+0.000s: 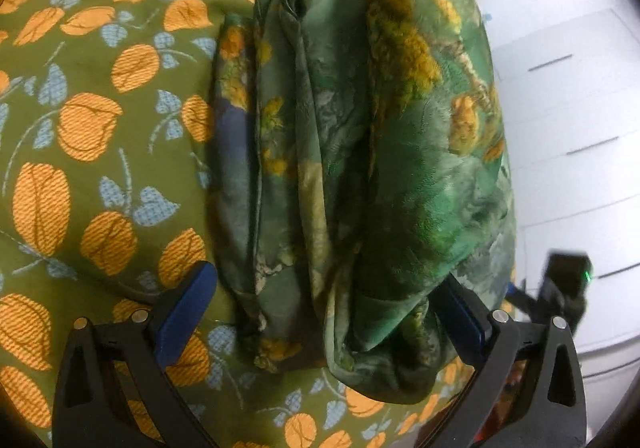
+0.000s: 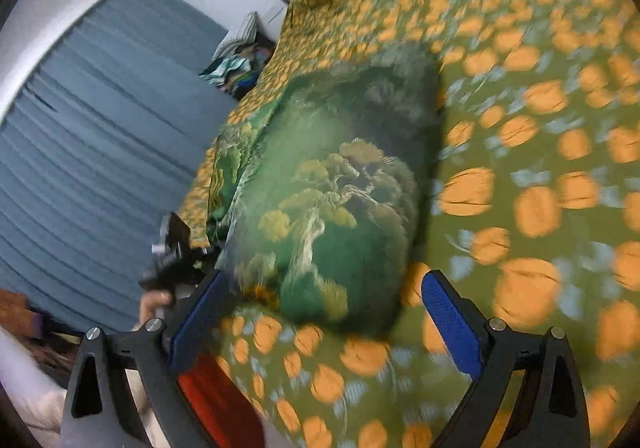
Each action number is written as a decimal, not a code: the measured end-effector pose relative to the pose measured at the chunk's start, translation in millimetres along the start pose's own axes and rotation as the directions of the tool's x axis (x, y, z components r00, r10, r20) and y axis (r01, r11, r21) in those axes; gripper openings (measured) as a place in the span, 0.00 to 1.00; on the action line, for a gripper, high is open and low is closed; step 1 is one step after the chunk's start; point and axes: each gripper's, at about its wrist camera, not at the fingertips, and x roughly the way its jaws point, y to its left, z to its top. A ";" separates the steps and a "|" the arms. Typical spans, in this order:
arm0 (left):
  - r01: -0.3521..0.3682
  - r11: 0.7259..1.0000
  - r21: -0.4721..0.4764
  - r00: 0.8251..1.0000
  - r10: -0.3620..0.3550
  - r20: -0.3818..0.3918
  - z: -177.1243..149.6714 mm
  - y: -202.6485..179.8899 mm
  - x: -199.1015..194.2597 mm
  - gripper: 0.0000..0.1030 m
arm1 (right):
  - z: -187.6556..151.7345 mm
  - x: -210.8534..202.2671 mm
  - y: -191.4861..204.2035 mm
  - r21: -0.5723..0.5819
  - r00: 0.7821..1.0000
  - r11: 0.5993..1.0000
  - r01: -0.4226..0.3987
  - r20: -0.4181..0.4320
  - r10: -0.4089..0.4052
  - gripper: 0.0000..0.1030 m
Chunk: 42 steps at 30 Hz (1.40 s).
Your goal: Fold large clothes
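Note:
A folded green garment [image 1: 360,151] with yellow and grey print lies in a thick bundle on the bed. Its layered fold edges face the left wrist view. My left gripper [image 1: 332,308] is open, its blue pads [image 1: 184,312] on either side of the bundle's near end, not closed on it. In the right wrist view the same garment [image 2: 332,199] lies ahead. My right gripper [image 2: 328,312] is open and empty just short of the bundle. The left gripper [image 2: 172,256] shows at the garment's left side, held by a hand.
The bed cover [image 1: 88,127] is olive green with orange flowers and covers the whole bed [image 2: 540,127]. White drawers [image 1: 568,119] stand beside the bed. A blue-grey pleated surface [image 2: 92,151] and a pile of clothes [image 2: 240,67] lie off the bed's edge.

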 end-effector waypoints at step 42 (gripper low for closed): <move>-0.031 0.974 0.223 0.996 0.011 0.090 12.1 -61.1 -42.2 0.98 | -4.9 40.0 24.4 -0.184 0.989 0.980 0.072 -0.117 -0.094 0.92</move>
